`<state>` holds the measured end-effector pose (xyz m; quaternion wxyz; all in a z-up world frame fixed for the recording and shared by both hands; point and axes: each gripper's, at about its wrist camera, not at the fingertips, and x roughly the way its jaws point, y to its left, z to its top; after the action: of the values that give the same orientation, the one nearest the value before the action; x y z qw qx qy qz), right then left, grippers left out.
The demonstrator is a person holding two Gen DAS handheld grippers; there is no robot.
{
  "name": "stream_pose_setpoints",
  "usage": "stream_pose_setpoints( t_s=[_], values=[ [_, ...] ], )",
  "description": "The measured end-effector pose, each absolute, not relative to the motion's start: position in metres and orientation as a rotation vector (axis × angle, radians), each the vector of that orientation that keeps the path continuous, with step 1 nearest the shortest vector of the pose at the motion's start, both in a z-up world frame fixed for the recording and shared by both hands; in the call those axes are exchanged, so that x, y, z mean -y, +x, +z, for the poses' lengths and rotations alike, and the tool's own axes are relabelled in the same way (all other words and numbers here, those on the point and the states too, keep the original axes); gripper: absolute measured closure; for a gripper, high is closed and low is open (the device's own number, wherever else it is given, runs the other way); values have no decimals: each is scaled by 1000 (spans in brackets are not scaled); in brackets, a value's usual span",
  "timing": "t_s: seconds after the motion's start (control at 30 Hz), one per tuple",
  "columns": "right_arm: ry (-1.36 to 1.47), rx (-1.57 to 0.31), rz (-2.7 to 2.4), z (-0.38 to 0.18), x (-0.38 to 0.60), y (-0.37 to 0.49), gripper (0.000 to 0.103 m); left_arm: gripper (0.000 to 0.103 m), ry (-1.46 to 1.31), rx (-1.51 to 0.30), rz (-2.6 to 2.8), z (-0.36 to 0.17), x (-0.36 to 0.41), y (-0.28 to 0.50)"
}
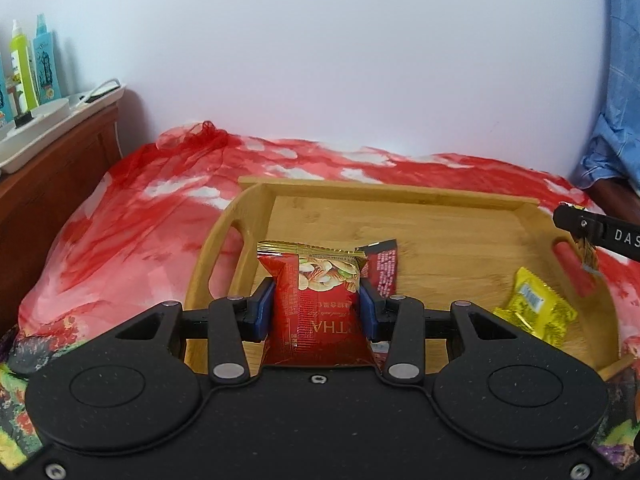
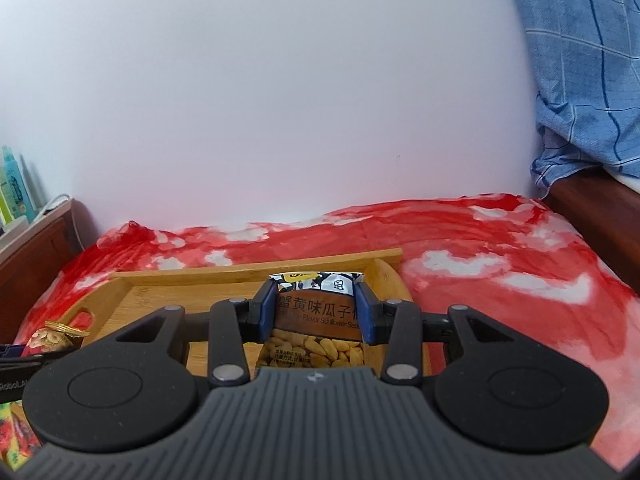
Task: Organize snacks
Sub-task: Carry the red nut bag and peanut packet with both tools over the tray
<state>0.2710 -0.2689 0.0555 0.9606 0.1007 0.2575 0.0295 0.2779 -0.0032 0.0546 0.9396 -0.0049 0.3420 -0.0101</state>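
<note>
My left gripper (image 1: 317,307) is shut on a red nut packet (image 1: 316,304) and holds it upright over the near part of a wooden tray (image 1: 400,196). A dark red packet (image 1: 383,270) lies in the tray just behind it, and a yellow packet (image 1: 536,307) lies at the tray's right end. My right gripper (image 2: 316,310) is shut on a sunflower seed packet (image 2: 316,320) over the tray's right part (image 2: 256,268). The right gripper's tip with its packet also shows in the left wrist view (image 1: 588,236). The red nut packet shows at the left edge of the right wrist view (image 2: 56,336).
The tray rests on a bed covered by a red and white cloth (image 1: 132,216). A wooden headboard (image 1: 52,176) at the left carries a white tray (image 1: 60,120) with bottles (image 1: 24,72). A blue checked cloth (image 2: 588,64) hangs at the right. A white wall stands behind.
</note>
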Motion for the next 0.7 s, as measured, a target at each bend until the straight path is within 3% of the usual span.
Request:
stream_pose_setpoints(
  t_s=[0.7],
  values=[
    [173,-615,77,31,262,296,57,63,-10,-741,-17,29,2,295]
  ],
)
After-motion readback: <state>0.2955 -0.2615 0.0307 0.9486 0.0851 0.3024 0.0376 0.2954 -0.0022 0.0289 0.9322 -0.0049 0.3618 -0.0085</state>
